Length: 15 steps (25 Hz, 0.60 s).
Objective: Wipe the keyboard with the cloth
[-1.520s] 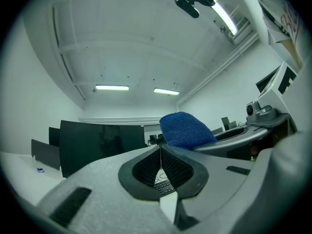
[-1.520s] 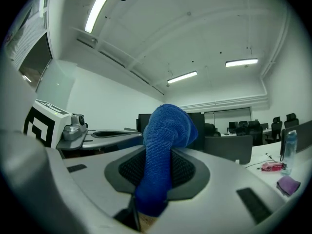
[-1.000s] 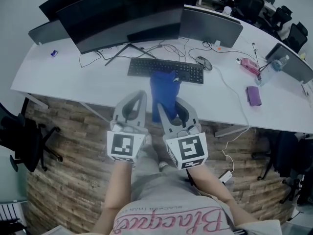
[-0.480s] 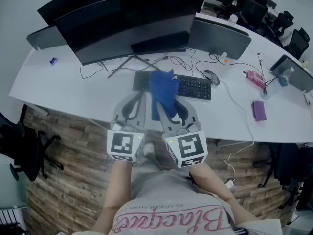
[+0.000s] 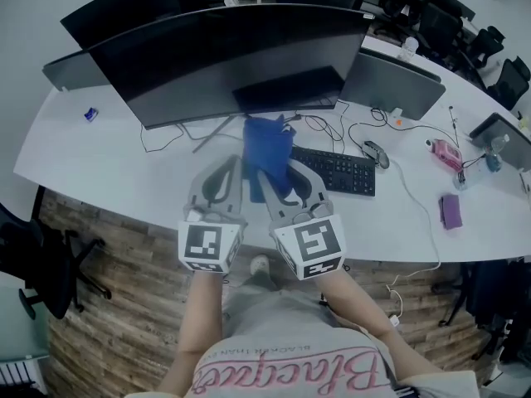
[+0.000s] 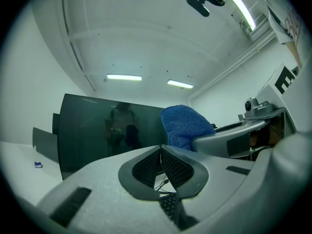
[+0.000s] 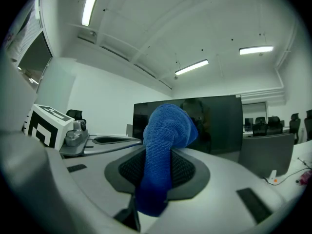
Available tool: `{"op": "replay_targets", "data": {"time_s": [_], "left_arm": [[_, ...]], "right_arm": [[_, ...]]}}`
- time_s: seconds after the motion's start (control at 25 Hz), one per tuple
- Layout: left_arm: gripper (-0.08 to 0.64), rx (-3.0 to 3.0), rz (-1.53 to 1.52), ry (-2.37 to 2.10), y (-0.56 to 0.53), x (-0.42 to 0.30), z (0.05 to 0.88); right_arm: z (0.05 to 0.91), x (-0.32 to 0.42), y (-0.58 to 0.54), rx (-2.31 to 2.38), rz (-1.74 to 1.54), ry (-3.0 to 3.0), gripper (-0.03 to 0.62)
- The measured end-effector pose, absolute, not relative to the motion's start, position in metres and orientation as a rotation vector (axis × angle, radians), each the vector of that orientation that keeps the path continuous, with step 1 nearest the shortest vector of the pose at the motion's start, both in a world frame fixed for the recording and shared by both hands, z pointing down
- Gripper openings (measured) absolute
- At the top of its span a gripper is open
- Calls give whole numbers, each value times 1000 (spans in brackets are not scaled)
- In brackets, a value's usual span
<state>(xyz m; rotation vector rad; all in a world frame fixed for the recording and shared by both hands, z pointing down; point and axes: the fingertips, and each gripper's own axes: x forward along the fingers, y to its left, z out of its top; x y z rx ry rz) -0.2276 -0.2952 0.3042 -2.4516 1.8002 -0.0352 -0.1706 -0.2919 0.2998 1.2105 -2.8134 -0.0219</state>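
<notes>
The right tongs point(image 5: 278, 172) pinch the blue cloth point(image 5: 267, 143) over the left end of the keyboard point(image 5: 340, 171) on the desk point(image 5: 99, 160), the left tongs point(image 5: 227, 166) pressed together and empty; wiping seems not yet begun, so the cloth must next come down onto the keys.

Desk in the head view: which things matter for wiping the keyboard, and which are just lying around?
For the job: keyboard, blue cloth, right gripper shut on the cloth.

Lying about: big monitor, mouse, pink object, purple object. The left gripper is shut, empty.
</notes>
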Motion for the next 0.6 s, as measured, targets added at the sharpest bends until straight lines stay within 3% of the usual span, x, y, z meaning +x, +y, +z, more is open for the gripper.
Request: {"op": "replay_targets", "data": {"time_s": [0.6], "left_arm": [[6,-2522,-131,1979,-379,-314,382]], "right_arm": [[379,-258,-376,1055,225,-2740,103]]}}
